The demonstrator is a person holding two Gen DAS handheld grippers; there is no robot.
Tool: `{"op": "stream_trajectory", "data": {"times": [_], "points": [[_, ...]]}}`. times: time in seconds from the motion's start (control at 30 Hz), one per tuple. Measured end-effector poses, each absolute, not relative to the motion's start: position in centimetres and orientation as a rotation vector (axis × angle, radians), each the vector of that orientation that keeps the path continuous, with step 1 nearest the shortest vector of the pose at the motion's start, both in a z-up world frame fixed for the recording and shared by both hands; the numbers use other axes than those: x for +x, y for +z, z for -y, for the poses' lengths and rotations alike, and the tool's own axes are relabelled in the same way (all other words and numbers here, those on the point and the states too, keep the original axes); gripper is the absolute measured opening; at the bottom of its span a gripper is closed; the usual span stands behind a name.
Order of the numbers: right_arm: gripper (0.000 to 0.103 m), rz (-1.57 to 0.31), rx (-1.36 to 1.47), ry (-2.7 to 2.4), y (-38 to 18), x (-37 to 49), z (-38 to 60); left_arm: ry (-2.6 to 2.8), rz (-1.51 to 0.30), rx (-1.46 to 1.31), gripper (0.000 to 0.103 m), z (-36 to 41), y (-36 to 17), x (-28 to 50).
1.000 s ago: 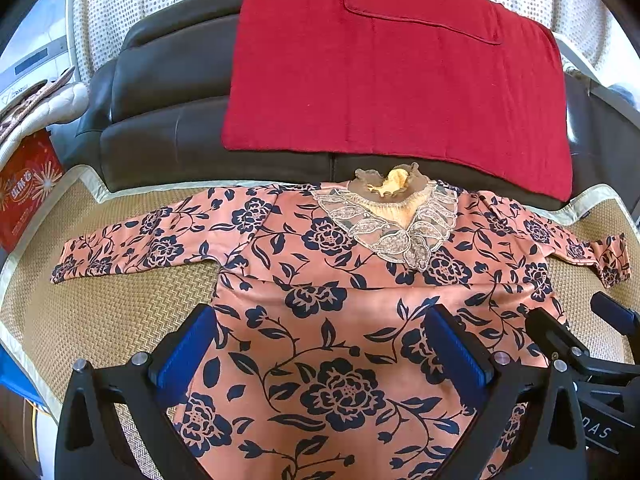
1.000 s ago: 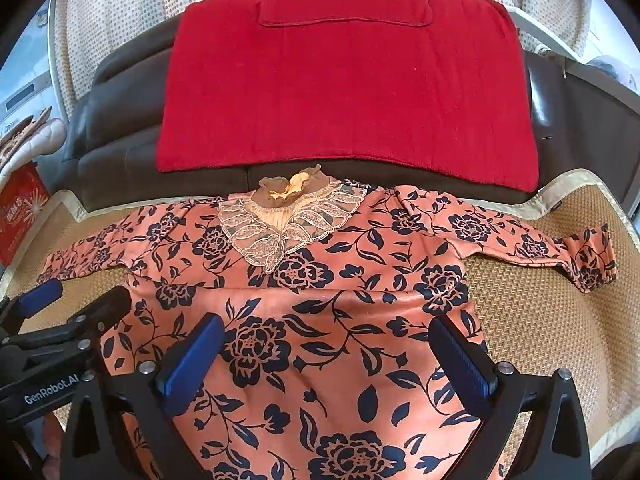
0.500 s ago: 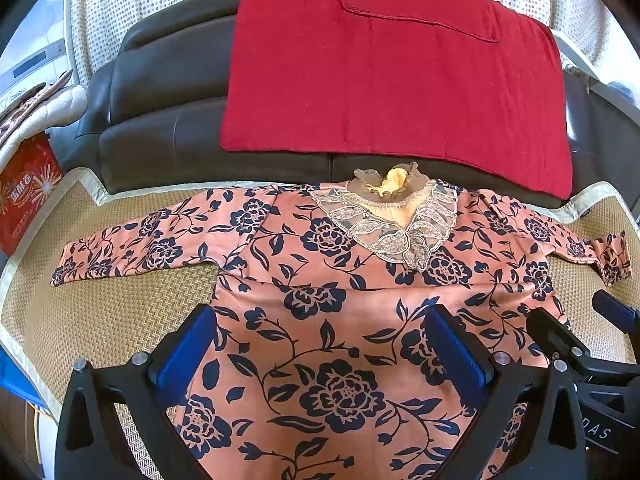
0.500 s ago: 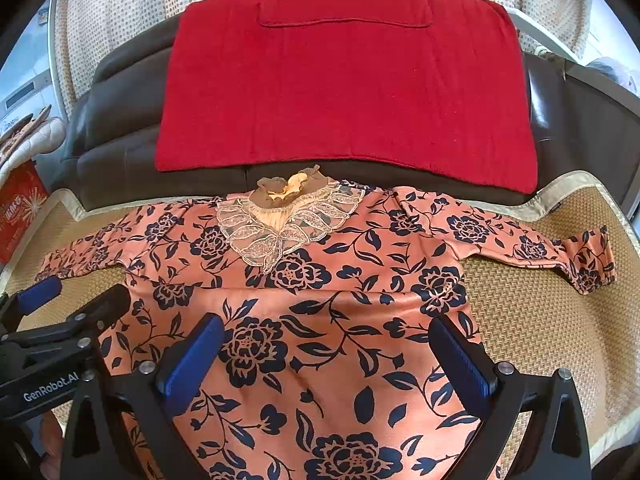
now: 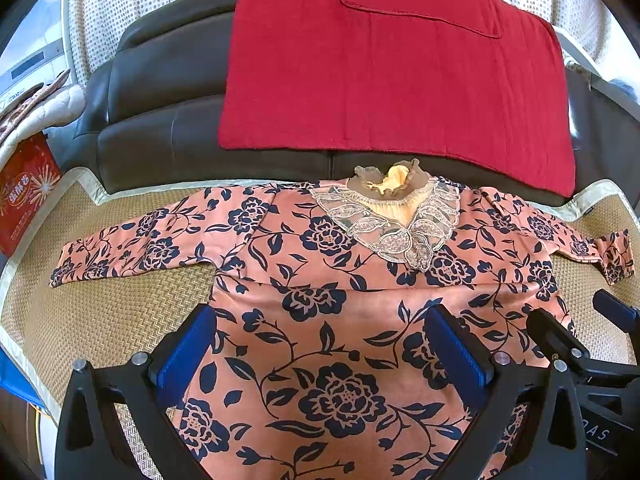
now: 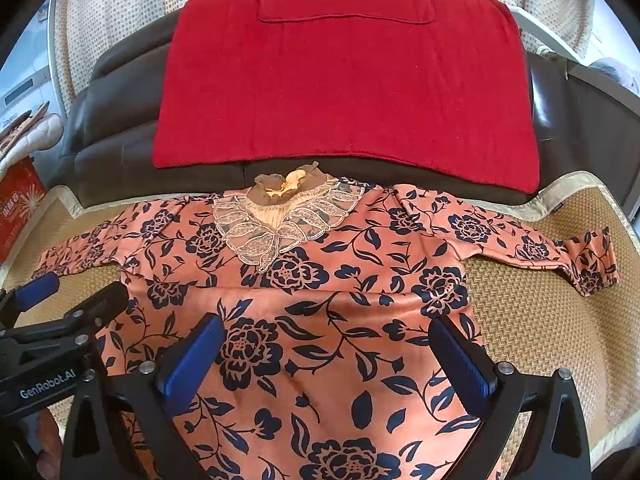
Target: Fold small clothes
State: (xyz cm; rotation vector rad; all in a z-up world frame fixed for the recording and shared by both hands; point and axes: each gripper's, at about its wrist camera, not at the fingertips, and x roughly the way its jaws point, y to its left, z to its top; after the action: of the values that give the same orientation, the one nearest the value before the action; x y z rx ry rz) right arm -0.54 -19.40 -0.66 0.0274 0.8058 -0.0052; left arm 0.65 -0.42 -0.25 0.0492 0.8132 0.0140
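Left wrist view: nearest the camera, the left gripper hangs just above the lower body of a garment, its two blue-padded fingers spread wide with nothing between them. The right gripper, seen from its own camera, is alongside it in the same posture, wide open and empty.

Under both lies the task's piece, a small salmon-pink top printed with dark blue flowers and vines. It is spread flat, front up, on a woven straw-coloured mat. A faint crease crosses the chest. Further away, the left sleeve stretches straight out, and the right sleeve reaches outward with its cuff turned back on itself. At the neck sits a lace collar with a ruffled yellow lining.

The cloth looks thin, soft and light, perhaps slightly slick, so it will likely drape and slide rather than hold shape. Good places to pinch appear to be a sleeve cuff, a shoulder seam or the hem; the lace looks delicate and is best avoided.

Beyond the mat is a dark leather sofa back with a red cloth draped over it.
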Motion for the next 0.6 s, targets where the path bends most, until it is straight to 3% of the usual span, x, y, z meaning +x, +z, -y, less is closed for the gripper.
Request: {"op": "stream_trajectory", "data": {"times": [0.1,0.2,0.37,0.43,0.6], "points": [[0.103,-0.798,0.078,0.053,-0.6,-0.6,20.2,0.007,-0.832,0.037,0.103,0.0,-1.0,0.8],[0.102,-0.774,0.308,0.13,-0.5,-0.7,25.2,-0.001,-0.87,0.04,0.103,-1.5,-3.1,1.0],[0.102,-0.684,0.851,-0.038,-4.3,-1.5,44.3,0.046,-0.962,0.027,0.103,-5.1,-7.1,1.2],[0.091,-0.613,1.036,-0.202,-6.8,-2.3,53.1,0.074,-0.988,0.013,0.103,-6.6,-7.8,1.1],[0.088,-0.599,1.384,-0.285,-13.2,-1.2,63.8,0.123,-0.982,-0.025,0.103,-8.6,-8.0,1.2]]}}
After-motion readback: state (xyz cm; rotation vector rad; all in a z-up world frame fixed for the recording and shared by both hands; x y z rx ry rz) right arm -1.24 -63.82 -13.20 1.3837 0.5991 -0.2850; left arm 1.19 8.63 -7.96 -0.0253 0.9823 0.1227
